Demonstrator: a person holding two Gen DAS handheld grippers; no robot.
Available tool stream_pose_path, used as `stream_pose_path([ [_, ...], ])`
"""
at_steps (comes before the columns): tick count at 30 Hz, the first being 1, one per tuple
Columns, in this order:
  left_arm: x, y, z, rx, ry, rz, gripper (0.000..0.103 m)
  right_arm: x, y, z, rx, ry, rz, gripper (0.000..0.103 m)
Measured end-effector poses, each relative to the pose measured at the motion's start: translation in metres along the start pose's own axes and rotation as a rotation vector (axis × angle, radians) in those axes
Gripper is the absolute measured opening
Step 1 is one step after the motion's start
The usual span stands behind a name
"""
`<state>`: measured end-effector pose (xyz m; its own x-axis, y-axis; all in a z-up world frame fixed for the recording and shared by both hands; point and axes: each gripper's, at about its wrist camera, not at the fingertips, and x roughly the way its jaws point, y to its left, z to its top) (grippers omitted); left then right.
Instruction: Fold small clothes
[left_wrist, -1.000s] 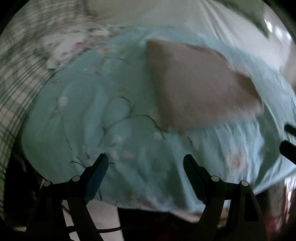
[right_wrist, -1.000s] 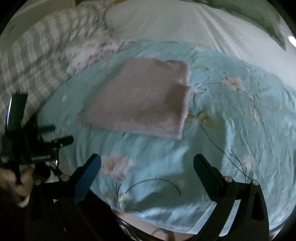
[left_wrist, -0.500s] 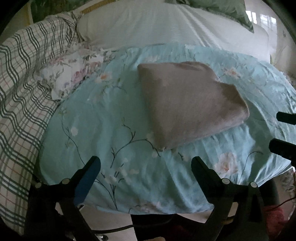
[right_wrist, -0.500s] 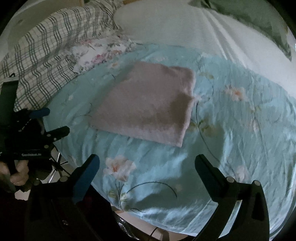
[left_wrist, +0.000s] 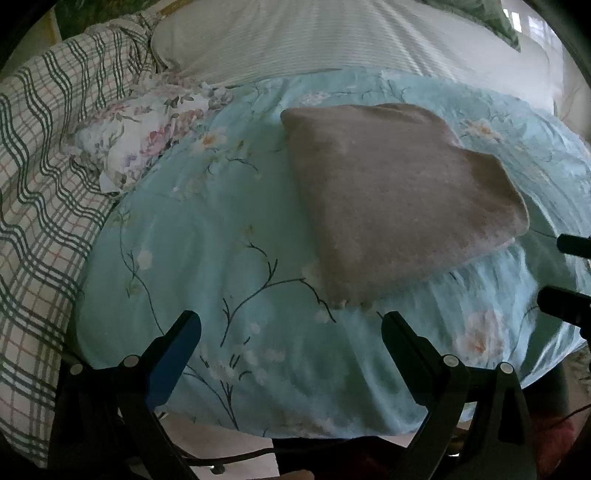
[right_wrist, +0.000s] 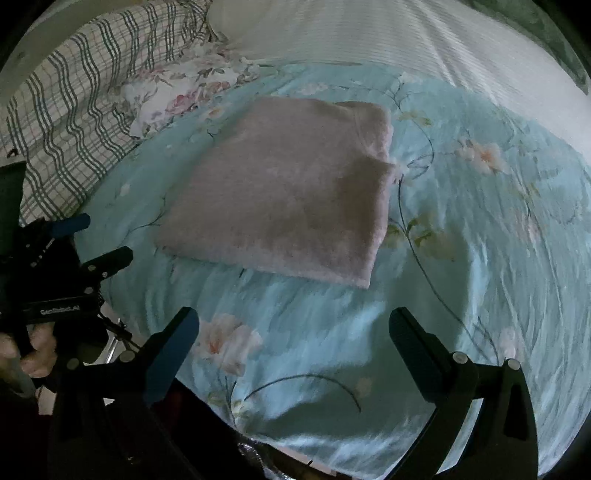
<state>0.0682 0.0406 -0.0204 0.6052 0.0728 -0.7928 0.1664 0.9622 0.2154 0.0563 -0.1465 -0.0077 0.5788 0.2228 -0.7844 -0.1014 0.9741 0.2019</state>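
A folded pinkish-grey garment (left_wrist: 395, 199) (right_wrist: 291, 192) lies flat on the light blue floral sheet (left_wrist: 221, 258) (right_wrist: 480, 236). My left gripper (left_wrist: 291, 325) hovers open over the sheet's near edge, short of the garment's near corner, with nothing between its fingers. My right gripper (right_wrist: 293, 321) also stands open above the sheet, in front of the garment's near edge, and holds nothing. The left gripper (right_wrist: 101, 240) shows at the left edge of the right wrist view, held by a hand (right_wrist: 33, 350). The right gripper's fingers (left_wrist: 569, 299) poke in at the right edge of the left wrist view.
A checked blanket (left_wrist: 44, 166) (right_wrist: 81, 110) lies bunched on the left, with a white floral cloth (left_wrist: 144, 140) (right_wrist: 184, 92) beside it. A white striped bedcover (left_wrist: 332, 40) (right_wrist: 406, 40) stretches behind. The sheet ends at the bed's near edge, with floor below.
The left gripper's jaws widened and it drew back and up from the garment. The right gripper also backed off a little. The garment lies unmoved.
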Motion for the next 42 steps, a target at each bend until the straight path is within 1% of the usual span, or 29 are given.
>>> stream_pose_path([
  [7,0.001,-0.001,0.008,0.010,-0.004,0.010,0.099,-0.001,0.000,0.020,-0.035,-0.016,-0.009,0.102],
  [14,-0.004,-0.002,0.016,0.010,-0.022,0.006,0.099,-0.004,0.009,0.030,-0.069,-0.027,-0.020,0.102],
  [22,-0.013,-0.008,0.020,0.018,-0.043,0.002,0.099,-0.006,0.015,0.030,-0.083,-0.022,-0.023,0.102],
  [42,-0.015,-0.010,0.020,0.014,-0.045,0.004,0.099,-0.008,0.010,0.030,-0.060,-0.025,-0.023,0.102],
])
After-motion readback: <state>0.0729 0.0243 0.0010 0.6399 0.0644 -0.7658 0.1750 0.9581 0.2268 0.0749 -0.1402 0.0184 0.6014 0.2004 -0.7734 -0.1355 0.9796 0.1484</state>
